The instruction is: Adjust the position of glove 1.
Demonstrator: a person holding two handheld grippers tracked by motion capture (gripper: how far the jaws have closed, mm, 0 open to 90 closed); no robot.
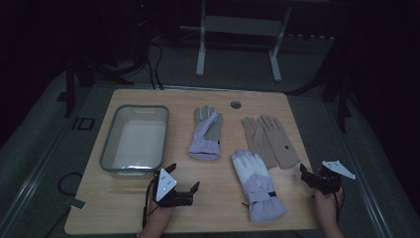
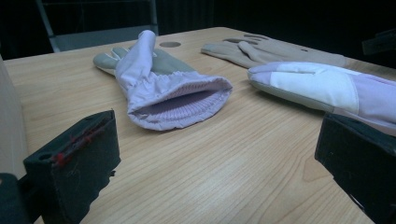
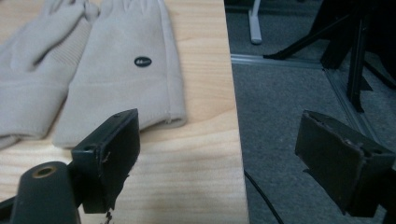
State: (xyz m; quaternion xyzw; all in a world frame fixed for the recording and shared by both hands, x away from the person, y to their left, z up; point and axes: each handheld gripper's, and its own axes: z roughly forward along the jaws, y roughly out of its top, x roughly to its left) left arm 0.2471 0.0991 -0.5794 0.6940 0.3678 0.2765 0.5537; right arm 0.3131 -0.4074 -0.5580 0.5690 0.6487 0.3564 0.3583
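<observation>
A lilac glove with a grey palm (image 1: 205, 134) lies in the middle of the wooden table (image 1: 218, 208), its cuff opening facing me (image 2: 180, 100). To its right rests a white and lilac padded glove (image 1: 257, 184) (image 2: 327, 88). A pair of beige gloves (image 1: 271, 141) (image 3: 121, 65) lies at the right. My left gripper (image 1: 183, 177) (image 2: 217, 158) sits low near the front edge, open, pointing at the lilac cuff. Over the table's right edge, my right gripper (image 1: 319, 172) (image 3: 219, 149) is open, one jaw above the wood, the other above the floor.
A clear plastic bin (image 1: 115, 130) stands at the table's left, its wall (image 2: 7, 116) close beside my left gripper. A round hole (image 1: 236, 104) is near the far edge. Grey carpet (image 3: 289, 107) and dark stand legs (image 3: 355, 56) lie beyond the right edge.
</observation>
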